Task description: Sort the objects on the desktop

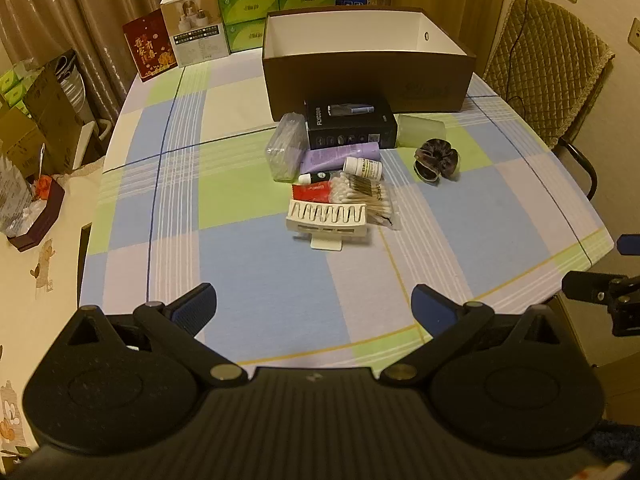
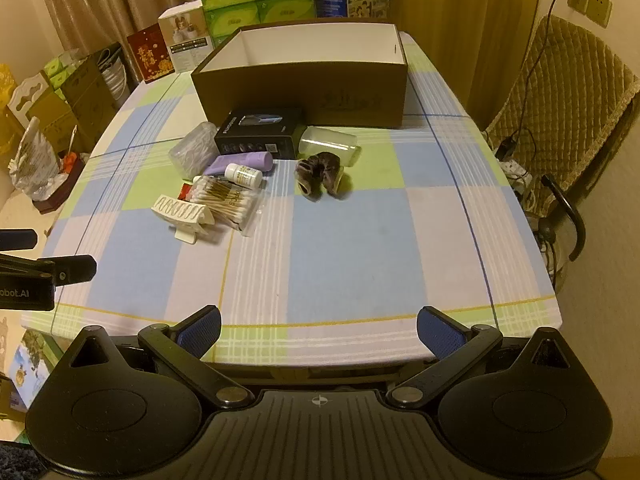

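Observation:
A pile of small objects lies mid-table before an open brown box (image 1: 368, 80) (image 2: 304, 92): a black product box (image 1: 350, 126) (image 2: 260, 132), a purple tube (image 1: 340, 157) (image 2: 244, 162), a white bottle (image 1: 363, 168) (image 2: 243, 175), a cotton swab bag (image 1: 368, 198) (image 2: 226, 198), a white ridged holder (image 1: 326, 218) (image 2: 182, 212), a clear swab case (image 1: 285, 148) (image 2: 194, 150), a green cup (image 1: 420, 131) (image 2: 328, 145) and a dark scrunchie (image 1: 436, 160) (image 2: 320, 174). My left gripper (image 1: 314, 306) and right gripper (image 2: 318, 328) are open and empty near the table's front edge.
Green tissue packs (image 1: 276, 0), a white carton (image 1: 196, 28) and a red card box (image 1: 150, 46) stand at the table's back. A quilted chair (image 1: 548, 68) (image 2: 568, 112) is on the right. Cardboard boxes and bags (image 1: 36, 132) crowd the left.

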Available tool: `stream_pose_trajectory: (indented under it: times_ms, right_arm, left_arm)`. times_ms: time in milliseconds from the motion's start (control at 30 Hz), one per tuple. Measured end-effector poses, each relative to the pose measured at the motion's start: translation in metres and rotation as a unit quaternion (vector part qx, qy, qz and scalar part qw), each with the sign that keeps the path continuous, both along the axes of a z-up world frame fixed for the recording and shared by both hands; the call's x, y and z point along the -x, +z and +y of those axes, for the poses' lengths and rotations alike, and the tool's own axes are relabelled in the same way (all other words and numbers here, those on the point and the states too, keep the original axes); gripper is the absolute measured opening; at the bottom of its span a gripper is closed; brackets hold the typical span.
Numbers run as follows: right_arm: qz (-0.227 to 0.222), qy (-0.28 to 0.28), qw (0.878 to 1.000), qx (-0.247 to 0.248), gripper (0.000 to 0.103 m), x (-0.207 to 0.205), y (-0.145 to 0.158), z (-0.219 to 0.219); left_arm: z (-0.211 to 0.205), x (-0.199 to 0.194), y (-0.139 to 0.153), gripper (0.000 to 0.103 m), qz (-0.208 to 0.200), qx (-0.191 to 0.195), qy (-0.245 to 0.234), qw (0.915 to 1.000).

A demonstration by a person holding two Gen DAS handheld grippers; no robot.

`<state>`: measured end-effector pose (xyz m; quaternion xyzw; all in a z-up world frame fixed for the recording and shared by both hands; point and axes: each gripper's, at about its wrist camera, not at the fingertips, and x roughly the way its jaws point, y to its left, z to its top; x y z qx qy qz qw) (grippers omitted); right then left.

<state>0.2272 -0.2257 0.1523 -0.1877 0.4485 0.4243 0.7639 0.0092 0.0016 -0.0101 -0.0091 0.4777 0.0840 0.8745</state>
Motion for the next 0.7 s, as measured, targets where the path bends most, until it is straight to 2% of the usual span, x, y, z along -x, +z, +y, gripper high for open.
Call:
stream_pose_trajectory:
  times_ms: [700]
  right_arm:
    - [0.000,0.000,1.000,0.002,0.101,-0.007,-0.002,0.005]
  left_arm:
    - [0.002,-0.012,-0.003,0.102,0.007,0.011,0.000,0.9999]
